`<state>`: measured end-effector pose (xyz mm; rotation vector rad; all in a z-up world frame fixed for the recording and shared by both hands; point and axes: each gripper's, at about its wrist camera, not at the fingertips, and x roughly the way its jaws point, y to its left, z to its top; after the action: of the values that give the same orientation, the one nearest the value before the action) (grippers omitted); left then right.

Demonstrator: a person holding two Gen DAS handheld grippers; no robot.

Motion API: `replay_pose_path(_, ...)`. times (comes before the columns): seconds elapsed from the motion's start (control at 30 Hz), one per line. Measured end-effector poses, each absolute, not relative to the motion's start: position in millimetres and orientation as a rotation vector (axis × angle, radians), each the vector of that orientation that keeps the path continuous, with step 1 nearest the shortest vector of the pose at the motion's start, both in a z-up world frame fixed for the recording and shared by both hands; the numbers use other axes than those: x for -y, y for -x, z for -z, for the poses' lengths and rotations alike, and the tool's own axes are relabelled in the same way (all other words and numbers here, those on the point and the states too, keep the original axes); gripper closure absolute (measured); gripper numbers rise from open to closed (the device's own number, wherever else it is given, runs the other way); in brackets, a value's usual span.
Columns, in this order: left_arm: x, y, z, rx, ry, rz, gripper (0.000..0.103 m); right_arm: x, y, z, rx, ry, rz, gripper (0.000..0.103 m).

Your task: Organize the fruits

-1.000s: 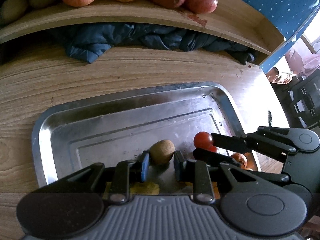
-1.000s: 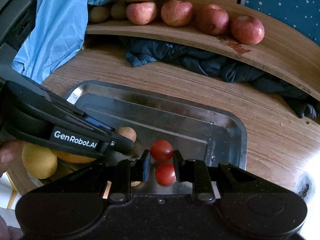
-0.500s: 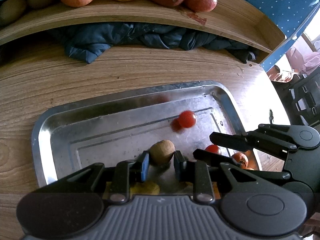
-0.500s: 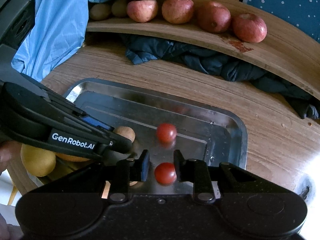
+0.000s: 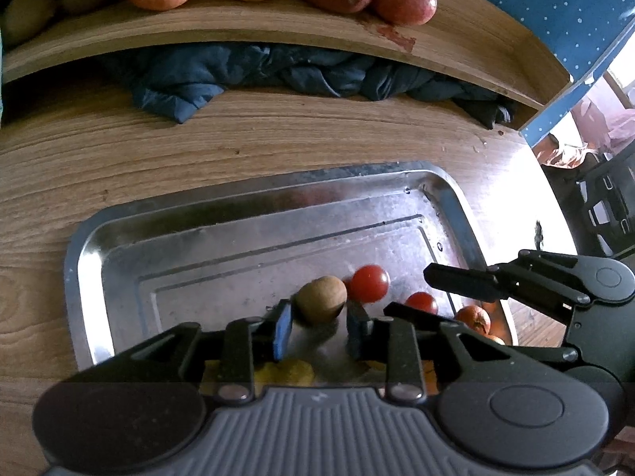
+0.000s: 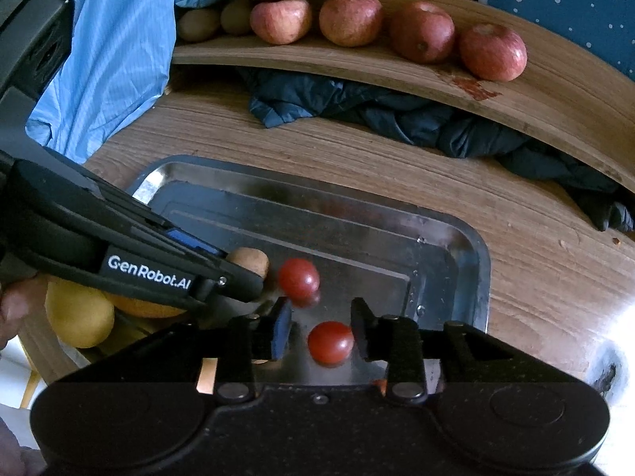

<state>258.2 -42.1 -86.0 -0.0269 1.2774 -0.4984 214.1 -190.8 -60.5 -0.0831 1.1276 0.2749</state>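
— Two grippers over one metal tray [image 5: 85,277]; what does the left one have?

— From the left wrist view, the left gripper [image 5: 319,327] has its jaws spread either side of a brown kiwi [image 5: 321,298]; whether the pads touch it I cannot tell; the fruit sits on the tray floor near the front edge.

— And at its 3 o'clock?

— A cherry tomato [image 5: 370,283] lies just beside the kiwi, at about 2 o'clock from it; a second tomato [image 5: 421,302] lies further right, between the fingers of the right gripper [image 5: 412,297]; an orange-coloured fruit [image 5: 472,318] shows beyond that, at the tray's right rim.

— Is the right gripper pinching anything?

— No; from its own camera the jaws stand apart with the second tomato loose between them; neither pad touches it.

— What sits at 12 o'clock?

— Four red apples [image 6: 420,31] in a row on a wooden shelf [image 6: 555,91]; a dark blue cloth [image 6: 397,115] is bunched under it; more kiwis [image 6: 197,23] rest at the shelf's left end; a yellow fruit [image 6: 79,315] lies at 9 o'clock, off the tray.
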Motion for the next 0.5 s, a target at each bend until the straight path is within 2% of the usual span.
replay_pose_path(0.3,38,-258,78,-1.254,0.043,0.481,0.053,195,-213,57,-1.115,0.074,-0.262,0.054)
replay_pose_path(0.33,38,-258,77,-1.249,0.044,0.478,0.049,195,-212,56,-1.113,0.074,-0.259,0.053)
replay_pose_path(0.5,36,-258,72,-1.224,0.058,0.468,0.032,200,-211,51,-1.098,0.065,-0.242,0.032)
